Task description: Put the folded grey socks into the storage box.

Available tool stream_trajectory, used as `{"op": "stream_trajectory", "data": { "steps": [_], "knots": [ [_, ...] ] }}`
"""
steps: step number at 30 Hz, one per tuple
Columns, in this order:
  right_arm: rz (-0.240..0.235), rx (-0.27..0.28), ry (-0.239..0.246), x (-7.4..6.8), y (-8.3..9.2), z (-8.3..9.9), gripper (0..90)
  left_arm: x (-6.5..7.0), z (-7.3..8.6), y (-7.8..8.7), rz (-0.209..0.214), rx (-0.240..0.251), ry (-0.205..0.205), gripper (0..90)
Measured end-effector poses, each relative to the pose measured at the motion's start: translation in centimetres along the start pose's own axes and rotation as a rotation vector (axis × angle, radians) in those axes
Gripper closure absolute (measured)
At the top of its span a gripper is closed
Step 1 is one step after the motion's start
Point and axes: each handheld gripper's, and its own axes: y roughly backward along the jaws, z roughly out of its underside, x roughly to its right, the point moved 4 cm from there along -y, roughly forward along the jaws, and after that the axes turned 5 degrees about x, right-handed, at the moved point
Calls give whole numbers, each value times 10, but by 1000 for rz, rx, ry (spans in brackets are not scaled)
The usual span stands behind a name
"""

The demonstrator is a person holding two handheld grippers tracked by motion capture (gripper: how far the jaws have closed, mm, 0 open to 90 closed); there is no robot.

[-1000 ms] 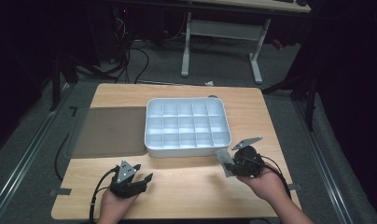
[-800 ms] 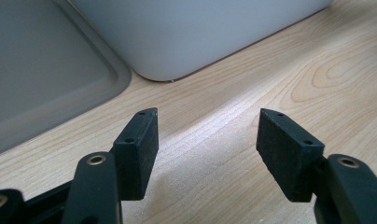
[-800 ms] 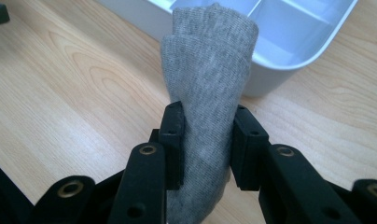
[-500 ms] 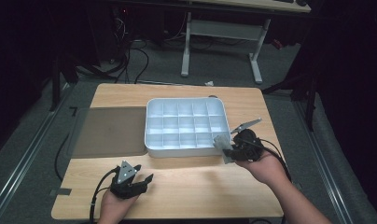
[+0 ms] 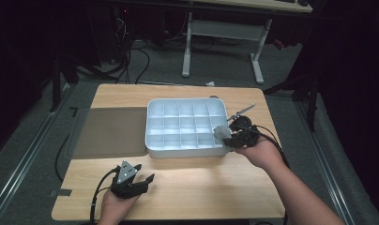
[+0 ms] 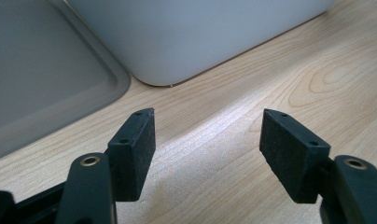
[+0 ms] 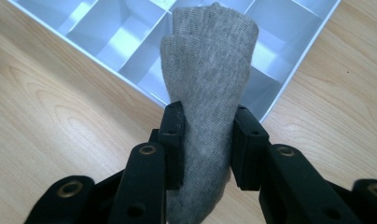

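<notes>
A light wooden counter (image 5: 187, 192) stands on a grey carpeted floor (image 5: 216, 70) in a dim room whose edges fall into darkness. Beyond it, a second desk with a white metal frame (image 5: 223, 33) stands. Black cables (image 5: 131, 51) trail across the floor at the left.
</notes>
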Motion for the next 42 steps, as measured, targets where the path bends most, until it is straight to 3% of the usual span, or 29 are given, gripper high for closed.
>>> {"op": "stream_trajectory", "data": {
  "steps": [5,15,24,31,35,42],
  "knots": [
    [2,-25,-29,7,-7,-7,704,2,0,1,0,2,-8,361],
    [28,-85,-28,16,-17,-23,704,1,2,2,5,-5,-3,363],
    [38,-127,-34,21,-25,-27,705,1,4,3,2,-9,-3,363],
    [32,-209,-39,21,-43,-26,704,4,4,0,7,-16,-11,365],
    [39,-227,-45,22,-49,-26,704,6,4,0,10,-22,-26,365],
    [58,-268,-35,22,-63,-24,703,4,4,3,4,-17,-17,365]
  ]
}}
